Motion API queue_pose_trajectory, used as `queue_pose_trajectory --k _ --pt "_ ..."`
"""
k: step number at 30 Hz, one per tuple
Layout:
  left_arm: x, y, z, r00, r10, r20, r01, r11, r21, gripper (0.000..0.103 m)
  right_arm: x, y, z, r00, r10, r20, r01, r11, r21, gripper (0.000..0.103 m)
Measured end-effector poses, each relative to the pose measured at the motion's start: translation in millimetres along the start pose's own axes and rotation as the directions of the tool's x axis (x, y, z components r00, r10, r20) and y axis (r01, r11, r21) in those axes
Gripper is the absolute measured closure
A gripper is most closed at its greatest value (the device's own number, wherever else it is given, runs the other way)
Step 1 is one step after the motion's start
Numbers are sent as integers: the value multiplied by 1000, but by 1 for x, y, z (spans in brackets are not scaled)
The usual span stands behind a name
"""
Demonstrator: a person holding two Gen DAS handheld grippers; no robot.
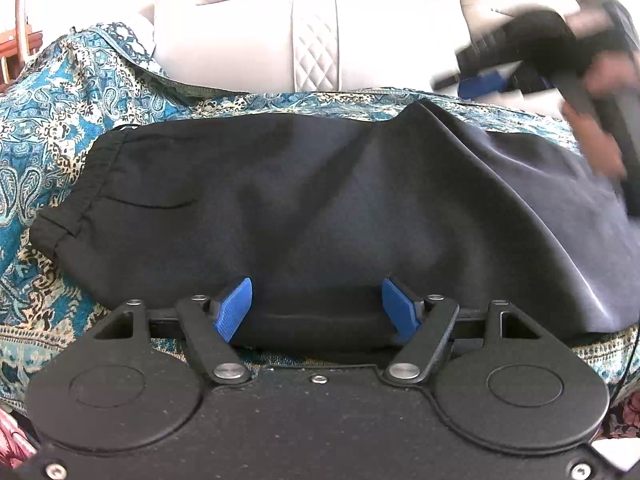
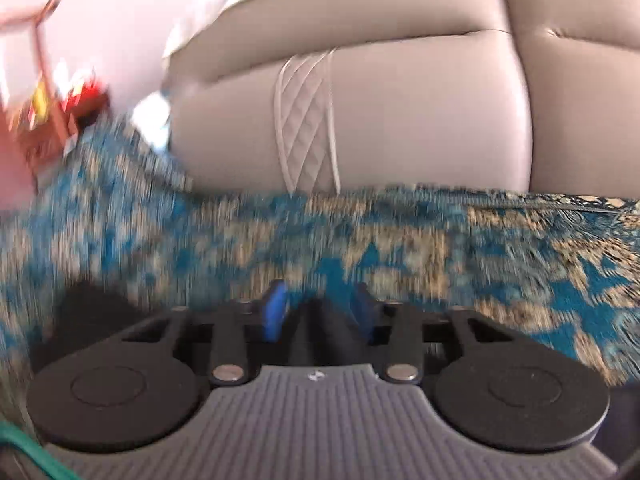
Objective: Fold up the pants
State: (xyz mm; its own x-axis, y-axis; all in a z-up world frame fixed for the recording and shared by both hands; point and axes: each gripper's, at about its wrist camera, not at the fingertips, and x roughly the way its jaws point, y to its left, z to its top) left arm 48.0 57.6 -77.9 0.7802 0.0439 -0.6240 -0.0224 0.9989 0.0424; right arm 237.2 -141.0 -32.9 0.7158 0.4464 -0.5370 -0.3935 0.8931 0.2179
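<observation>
Black pants lie folded across a teal patterned spread, waistband at the left. My left gripper is open, its blue pads on either side of the near folded edge of the pants. My right gripper shows blurred at the upper right of the left wrist view, above the pants' right end. In the right wrist view, the right gripper has its blue pads a little apart with dark cloth between them; the picture is blurred. A dark patch of pants shows at the lower left.
A beige padded leather backrest rises behind the spread, also in the right wrist view. Wooden furniture with red items stands at the far left. The spread runs on to the right.
</observation>
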Motion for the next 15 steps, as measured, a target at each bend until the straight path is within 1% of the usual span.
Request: queue_pose_trajectory --k 2,4,5,6,7,10,11,12,14,15 --pt "1 -1 1 1000 2 -3 -2 1000 3 32 -5 9 -24 999 -16 -32 14 997 -77 78" --pt "2 -1 2 1000 1 -6 -1 1000 3 32 -11 13 -43 998 -41 -49 35 992 -119 78" --pt "2 -1 2 1000 1 -9 -1 1000 3 32 -14 10 -51 997 -56 -56 48 990 -131 77" --pt "3 -1 2 1000 3 -11 -3 1000 2 32 -18 7 -57 996 -76 -56 68 988 -142 71" --pt "3 -1 2 1000 5 -12 -5 1000 3 32 -22 0 -62 993 -107 -44 99 983 -152 72" --pt "4 -3 3 1000 12 -15 -12 1000 4 31 -36 -35 -66 981 -194 -10 192 973 -125 72" --pt "4 -3 3 1000 14 -17 -14 1000 4 31 -38 -49 -66 975 -222 -7 220 969 -109 75" --pt "5 -3 4 1000 16 -20 -16 1000 2 31 -42 -65 -65 970 -245 -7 243 966 -86 80" --pt "6 -4 5 999 20 -26 -20 1000 -2 31 -51 -93 -64 963 -268 -5 267 962 -60 81" --pt "6 -4 6 999 22 -28 -22 1000 -5 30 -51 -104 -63 953 -304 -5 303 951 -64 81"
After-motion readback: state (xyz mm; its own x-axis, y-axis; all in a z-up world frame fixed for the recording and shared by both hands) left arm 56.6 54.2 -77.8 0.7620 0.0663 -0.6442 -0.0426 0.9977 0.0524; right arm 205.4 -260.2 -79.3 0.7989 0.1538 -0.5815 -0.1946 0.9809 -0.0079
